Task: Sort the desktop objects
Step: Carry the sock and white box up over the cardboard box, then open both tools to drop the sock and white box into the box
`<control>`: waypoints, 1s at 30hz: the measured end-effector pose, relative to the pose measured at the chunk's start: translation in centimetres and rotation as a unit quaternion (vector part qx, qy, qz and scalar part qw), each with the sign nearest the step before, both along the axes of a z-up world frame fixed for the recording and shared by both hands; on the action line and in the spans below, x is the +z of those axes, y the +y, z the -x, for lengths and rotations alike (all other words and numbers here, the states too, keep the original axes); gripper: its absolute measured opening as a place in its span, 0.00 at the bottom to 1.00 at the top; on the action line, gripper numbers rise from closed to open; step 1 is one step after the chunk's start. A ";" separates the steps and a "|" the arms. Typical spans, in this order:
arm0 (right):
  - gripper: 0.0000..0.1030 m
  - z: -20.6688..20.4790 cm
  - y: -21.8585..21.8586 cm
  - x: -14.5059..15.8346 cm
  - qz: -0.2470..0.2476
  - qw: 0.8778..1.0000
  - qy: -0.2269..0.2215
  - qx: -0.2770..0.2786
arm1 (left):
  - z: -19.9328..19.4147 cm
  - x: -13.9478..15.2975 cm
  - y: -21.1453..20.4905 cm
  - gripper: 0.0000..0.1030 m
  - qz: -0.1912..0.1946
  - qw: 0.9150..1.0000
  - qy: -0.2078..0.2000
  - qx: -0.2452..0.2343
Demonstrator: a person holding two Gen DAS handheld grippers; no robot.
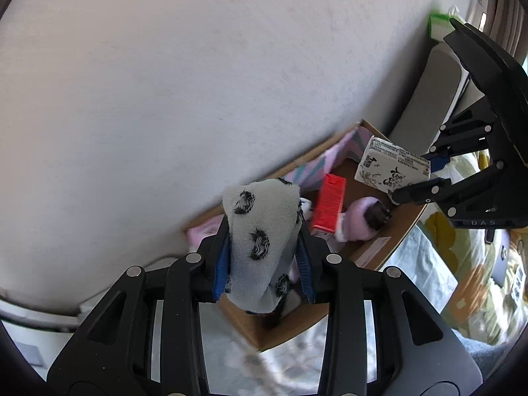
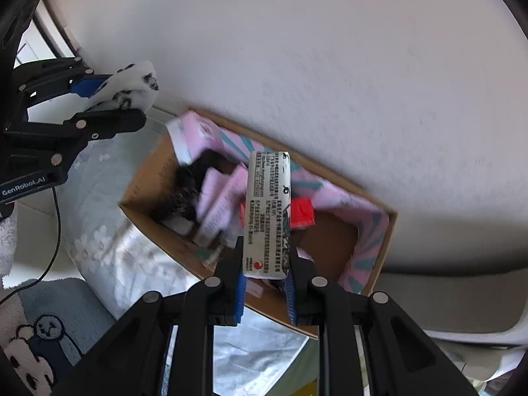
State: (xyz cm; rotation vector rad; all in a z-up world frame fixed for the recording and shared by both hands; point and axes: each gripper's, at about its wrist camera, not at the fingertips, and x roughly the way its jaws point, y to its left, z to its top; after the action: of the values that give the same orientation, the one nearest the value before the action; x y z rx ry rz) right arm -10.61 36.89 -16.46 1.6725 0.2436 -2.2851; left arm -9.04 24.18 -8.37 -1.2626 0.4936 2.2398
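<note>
My left gripper is shut on a grey sock with black marks, which stands up between the blue pads. In the right wrist view the left gripper shows at the upper left with the sock. My right gripper is shut on a white carton with black print, held over an open cardboard box. The left wrist view has the right gripper and its carton at the right, above the box.
Inside the box lie a red carton, a pink striped package, pink packets and a dark brush-like thing. A broad pale surface rises behind it. Floral cloth lies under the box, beside a panda rug.
</note>
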 end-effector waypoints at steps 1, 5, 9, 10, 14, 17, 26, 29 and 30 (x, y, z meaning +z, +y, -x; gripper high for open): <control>0.18 0.0 0.5 -0.6 0.003 1.000 -0.006 -0.002 | 0.1 -0.7 0.6 0.31 0.006 1.000 -0.003 -0.002; 0.18 0.0 1.6 -3.2 0.013 1.000 -0.023 -0.005 | 0.4 -3.3 2.1 0.31 0.026 1.000 -0.014 -0.005; 0.18 0.0 1.7 -5.2 0.017 0.999 -0.038 0.002 | 0.7 -6.2 2.5 0.31 0.039 0.999 -0.027 0.001; 0.18 0.1 1.8 -5.5 0.018 0.999 -0.040 0.003 | 0.8 -7.0 2.6 0.31 0.040 0.999 -0.031 0.003; 0.18 0.5 1.9 -6.2 0.021 0.999 -0.045 0.009 | 1.4 -9.2 3.2 0.31 0.038 0.998 -0.040 0.002; 0.18 0.8 1.8 -6.4 0.020 0.999 -0.047 0.015 | 1.7 -10.1 3.9 0.31 0.050 0.998 -0.036 0.004; 0.19 1.0 1.1 -6.7 0.014 0.998 -0.050 0.030 | 2.3 -9.3 3.2 0.43 0.046 0.997 -0.059 0.021; 0.71 1.0 0.4 -7.0 -0.026 0.998 -0.045 0.031 | 2.3 -9.1 2.9 1.00 0.039 0.997 -0.057 0.030; 0.92 0.8 0.3 -6.9 -0.035 0.998 -0.036 0.032 | 2.2 -9.1 2.8 1.00 0.032 0.998 -0.052 0.026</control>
State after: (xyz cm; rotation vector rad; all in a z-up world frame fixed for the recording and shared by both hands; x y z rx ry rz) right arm -11.45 37.24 -23.36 1.7510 0.3606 -2.1902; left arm -11.22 27.03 -17.44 -1.4320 0.5018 2.2035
